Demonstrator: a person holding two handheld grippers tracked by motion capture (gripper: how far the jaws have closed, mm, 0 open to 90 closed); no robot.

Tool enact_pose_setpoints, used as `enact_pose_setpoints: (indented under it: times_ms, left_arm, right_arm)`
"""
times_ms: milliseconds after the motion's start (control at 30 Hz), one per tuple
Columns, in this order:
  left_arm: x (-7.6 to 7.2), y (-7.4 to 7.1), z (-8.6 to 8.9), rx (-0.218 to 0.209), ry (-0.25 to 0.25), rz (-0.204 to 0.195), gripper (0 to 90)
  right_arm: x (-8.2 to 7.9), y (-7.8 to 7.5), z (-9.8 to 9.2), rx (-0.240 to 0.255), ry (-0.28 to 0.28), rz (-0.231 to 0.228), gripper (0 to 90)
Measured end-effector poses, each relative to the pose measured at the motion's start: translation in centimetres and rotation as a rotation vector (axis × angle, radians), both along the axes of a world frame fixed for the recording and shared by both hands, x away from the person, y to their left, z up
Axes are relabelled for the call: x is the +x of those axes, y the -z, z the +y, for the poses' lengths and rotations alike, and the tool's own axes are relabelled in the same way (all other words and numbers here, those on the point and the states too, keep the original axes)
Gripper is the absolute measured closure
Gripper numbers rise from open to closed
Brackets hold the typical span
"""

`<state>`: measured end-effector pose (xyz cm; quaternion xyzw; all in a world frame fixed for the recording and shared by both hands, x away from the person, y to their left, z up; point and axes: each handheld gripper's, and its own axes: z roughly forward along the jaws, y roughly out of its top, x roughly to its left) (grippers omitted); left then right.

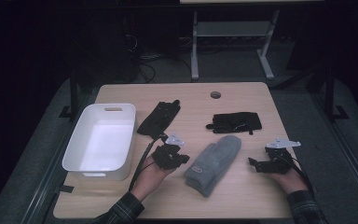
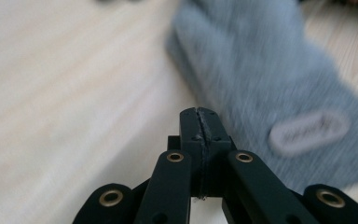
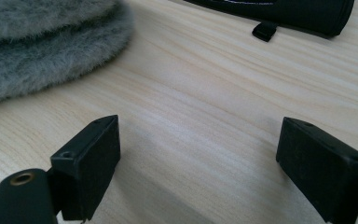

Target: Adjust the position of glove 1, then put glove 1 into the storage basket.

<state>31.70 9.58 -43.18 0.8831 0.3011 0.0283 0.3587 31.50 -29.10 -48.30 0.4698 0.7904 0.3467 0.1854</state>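
A: Going left to right, what's on the worktop point(image 1: 121, 93)?

B: A white tub point(image 1: 103, 140) at nine o'clock with nothing in it, a black glove point(image 1: 158, 117) just right of it, then the left claw point(image 1: 181, 158), the grey mitten point(image 1: 213, 164) in the middle, a second black glove point(image 1: 235, 122) at about one o'clock from the mitten, and the right claw point(image 1: 253, 162) at three o'clock

A: How will that mitten handle?

B: I'd judge it light, soft and floppy, a fuzzy knit that sags wherever it isn't held. It won't slip much and nothing in it can break. It looks like two mittens stacked, so a shallow pinch may lift the top one alone

A: Where to take hold?

B: At the cuff end, by the oval label point(image 2: 308, 131), nearest the left claw. Bite deep over the folded edge so both layers come along

A: And the left claw?

B: In its own view the left claw point(image 2: 200, 112) has its jaws pressed together with nothing between them, tip just beside the mitten's point(image 2: 256, 74) edge, at about nine o'clock from it; I can't tell whether it touches

A: The right one?

B: The right claw point(image 3: 198, 144) stands wide apart over bare wood, holding nothing. The mitten's rounded end point(image 3: 46, 46) lies at its eleven o'clock, apart from it
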Motion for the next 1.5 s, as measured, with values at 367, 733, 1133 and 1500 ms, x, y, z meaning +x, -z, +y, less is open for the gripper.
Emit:
enact_pose_setpoints:
  times_ms: [367, 733, 1133, 1500]
  left_arm:
    - [-1.4, 0.7, -0.6, -0.041, 0.048, 0.026, 87.6]
    - [-0.9, 0.7, 0.4, -0.047, 0.016, -0.015, 64.0]
    - [-0.2, 0.4, 1.7, -0.029, -0.004, -0.038, 46.4]
    - [0.5, -0.4, 2.4, -0.047, -0.024, -0.054, 44.3]
  right_arm:
    - [-0.2, -0.2, 0.1, -0.004, -0.002, 0.001, 20.1]
    - [-2.8, -1.9, 3.4, 0.024, -0.2, 0.056, 76.0]
    - [-4.4, -1.6, 8.6, 0.039, -0.477, 0.151, 89.6]
    - [-4.3, -1.6, 11.4, 0.067, -0.559, 0.143, 89.6]
